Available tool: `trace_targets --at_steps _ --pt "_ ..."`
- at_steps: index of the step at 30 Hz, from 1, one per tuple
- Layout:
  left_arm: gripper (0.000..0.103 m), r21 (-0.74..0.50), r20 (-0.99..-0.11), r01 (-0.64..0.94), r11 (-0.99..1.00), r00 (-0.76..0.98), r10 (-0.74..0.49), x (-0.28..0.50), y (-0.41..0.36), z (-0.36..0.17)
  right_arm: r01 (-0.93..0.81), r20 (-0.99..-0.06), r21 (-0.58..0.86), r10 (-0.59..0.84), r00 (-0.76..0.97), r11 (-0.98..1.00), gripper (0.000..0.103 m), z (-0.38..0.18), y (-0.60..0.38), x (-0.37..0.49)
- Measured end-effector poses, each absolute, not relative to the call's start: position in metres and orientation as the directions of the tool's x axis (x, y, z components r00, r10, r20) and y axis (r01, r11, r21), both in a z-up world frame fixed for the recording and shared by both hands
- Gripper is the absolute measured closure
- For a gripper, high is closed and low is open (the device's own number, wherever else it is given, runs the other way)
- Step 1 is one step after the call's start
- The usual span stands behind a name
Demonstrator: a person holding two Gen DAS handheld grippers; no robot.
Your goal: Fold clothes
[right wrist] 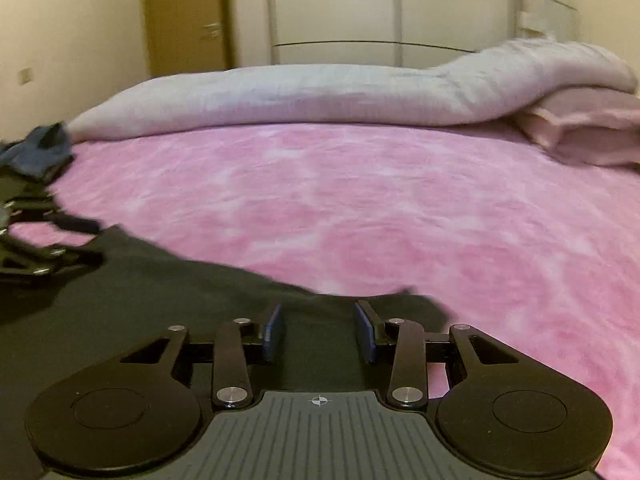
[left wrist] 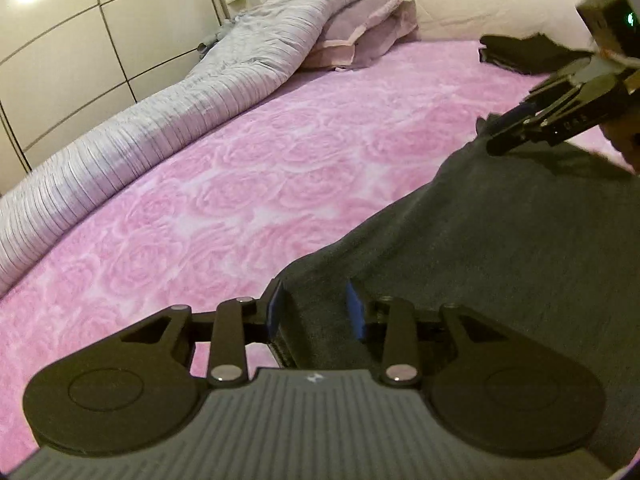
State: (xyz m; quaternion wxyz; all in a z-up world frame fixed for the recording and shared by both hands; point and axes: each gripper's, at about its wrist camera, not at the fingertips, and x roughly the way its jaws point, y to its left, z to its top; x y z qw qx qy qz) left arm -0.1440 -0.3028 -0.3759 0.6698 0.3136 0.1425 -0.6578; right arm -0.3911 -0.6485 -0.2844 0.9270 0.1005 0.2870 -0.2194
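Gripping the dark grey garment [left wrist: 500,240], both grippers' jaws pinch its edge; no writing is legible.

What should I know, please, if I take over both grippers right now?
Left gripper: edge of the dark grey garment between its pads; firm grip unclear.
Right gripper: the same garment's edge between its pads; grip also unclear.
Garment: stretched between the two grippers over the pink bedspread.
Done: a dark folded pile lies farther up the bed.
Left: this garment shows no fold yet; fold it.
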Motion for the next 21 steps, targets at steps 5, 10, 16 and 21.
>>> trace_targets --at_steps 5,10,16,21 --pt "0.071 0.209 -0.618 0.976 -0.056 0.088 -0.781 -0.141 -0.308 -0.369 0.597 -0.593 0.130 -0.420 0.687 0.792 0.064 -0.276 -0.653 -0.440" --pt "0.072 0.222 -0.607 0.975 -0.018 0.124 -0.785 -0.150 -0.288 -0.347 0.442 -0.540 0.138 -0.307 0.783 0.886 0.065 -0.247 -0.572 -0.470" --pt "0.071 0.196 -0.593 0.978 -0.065 0.065 -0.803 -0.169 -0.213 -0.331 0.314 -0.536 0.148 -0.191 0.822 0.938 0.065 -0.249 -0.484 -0.504" --pt "0.070 0.217 -0.634 0.975 -0.053 0.099 -0.767 -0.172 -0.197 -0.369 0.304 -0.584 0.095 -0.195 0.788 0.948 0.065 -0.273 -0.465 -0.521"
